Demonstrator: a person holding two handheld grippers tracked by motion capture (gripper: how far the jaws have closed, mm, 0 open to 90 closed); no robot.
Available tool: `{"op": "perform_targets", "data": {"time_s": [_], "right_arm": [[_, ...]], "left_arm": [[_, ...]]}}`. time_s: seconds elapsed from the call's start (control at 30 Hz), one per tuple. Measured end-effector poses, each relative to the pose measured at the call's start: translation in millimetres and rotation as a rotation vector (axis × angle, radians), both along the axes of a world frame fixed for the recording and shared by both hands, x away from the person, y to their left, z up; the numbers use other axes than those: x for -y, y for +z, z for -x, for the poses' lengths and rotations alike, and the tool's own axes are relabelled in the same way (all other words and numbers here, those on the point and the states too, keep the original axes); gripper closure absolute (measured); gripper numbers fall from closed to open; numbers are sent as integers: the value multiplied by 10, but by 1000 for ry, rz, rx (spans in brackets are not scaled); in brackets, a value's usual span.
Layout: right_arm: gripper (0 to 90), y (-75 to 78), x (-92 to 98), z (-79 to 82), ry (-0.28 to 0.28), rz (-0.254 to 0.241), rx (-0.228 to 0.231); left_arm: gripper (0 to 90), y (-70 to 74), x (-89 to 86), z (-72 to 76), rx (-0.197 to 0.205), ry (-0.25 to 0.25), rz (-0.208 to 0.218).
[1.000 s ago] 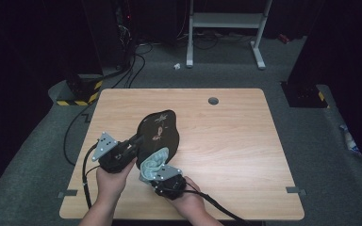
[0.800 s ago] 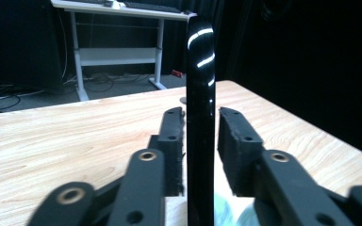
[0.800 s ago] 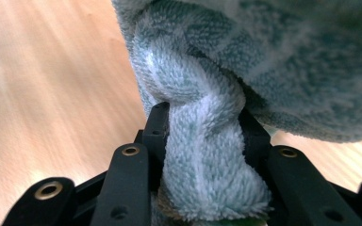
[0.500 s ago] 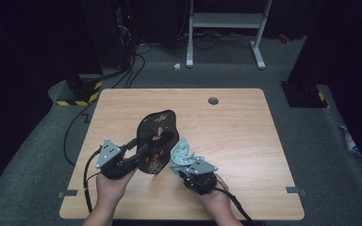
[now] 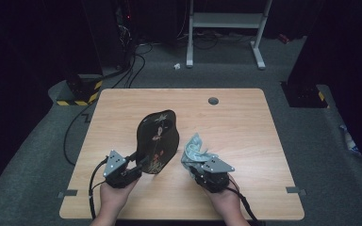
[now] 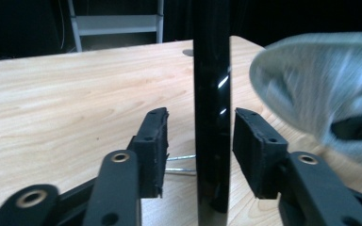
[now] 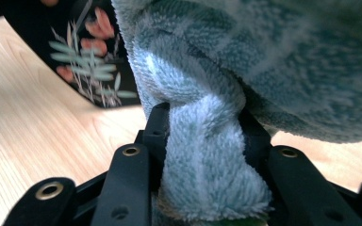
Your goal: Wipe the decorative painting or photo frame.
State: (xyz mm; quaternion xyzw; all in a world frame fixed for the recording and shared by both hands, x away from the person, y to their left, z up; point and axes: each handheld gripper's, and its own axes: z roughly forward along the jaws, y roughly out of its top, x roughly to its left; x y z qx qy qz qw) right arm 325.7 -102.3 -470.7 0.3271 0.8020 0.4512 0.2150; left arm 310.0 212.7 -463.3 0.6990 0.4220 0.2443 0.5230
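From above, the black lacquered tray with painted flowers (image 5: 156, 141) lies on the wooden table (image 5: 245, 127), wiping seemingly finished. Left hand-held gripper (image 6: 199, 141) view: jaws, just opening then narrowing slightly, straddle its edge untouching. Right hand-held gripper (image 7: 202, 136) view: clamps the grey-blue terry cloth (image 7: 207, 160) beside it.

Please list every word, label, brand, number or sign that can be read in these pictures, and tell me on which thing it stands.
There is no readable text in any view.
The black tray carries only painted flowers and leaves, no writing.
The cloth, the table and the black-and-yellow striped block on the floor bear no words or numbers.
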Motion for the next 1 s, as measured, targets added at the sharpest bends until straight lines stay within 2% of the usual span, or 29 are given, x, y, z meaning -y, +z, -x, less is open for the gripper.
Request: {"op": "perform_targets", "data": {"time_s": [0.07, 0.23, 0.37, 0.4, 0.43, 0.47, 0.5, 0.53, 0.57, 0.6, 0.73, 0.77, 0.8, 0.87, 0.9, 0.97, 1.0], "right_arm": [[639, 68, -8, 10, -2, -34, 26], [640, 159, -28, 7, -5, -73, 45], [636, 276, -49, 8, 2, -121, 67], [636, 354, -67, 7, 10, -126, 92], [636, 354, -67, 7, 10, -126, 92], [636, 452, -86, -1, 22, -138, 116], [636, 452, -86, -1, 22, -138, 116], [637, 563, -114, -16, 13, -137, 136], [637, 563, -114, -16, 13, -137, 136], [636, 679, -146, -37, 13, -147, 157], [636, 897, -220, -59, 10, -175, 218], [636, 897, -220, -59, 10, -175, 218], [635, 993, -259, -61, 5, -197, 246], [635, 1028, -274, -61, 5, -209, 251], [634, 1130, -323, -70, 11, -231, 275], [634, 1163, -342, -73, 14, -236, 279], [633, 1259, -410, -96, 29, -242, 291]], "left_arm": [[615, -50, 11, -20, 0, -2, 1], [710, -115, 7, -42, -5, -18, 13], [795, -142, 9, -49, -3, -42, 48], [800, -147, 4, -53, -12, -46, 70], [800, -147, 4, -53, -12, -46, 70], [800, -152, -14, -59, -15, -52, 75], [801, -152, -14, -59, -15, -52, 75], [801, -157, -17, -59, -16, -54, 84], [801, -159, -22, -59, -17, -55, 87], [801, -157, -21, -52, -17, -57, 86], [801, -150, -13, -18, -17, -74, 88], [801, -150, -13, -18, -17, -74, 88], [801, -149, -10, -1, -15, -88, 87], [800, -152, -5, 10, -11, -99, 85], [800, -159, 5, 25, -11, -111, 87], [800, -163, 13, 32, -11, -111, 89], [800, -171, 22, 40, -7, -114, 90]]}}
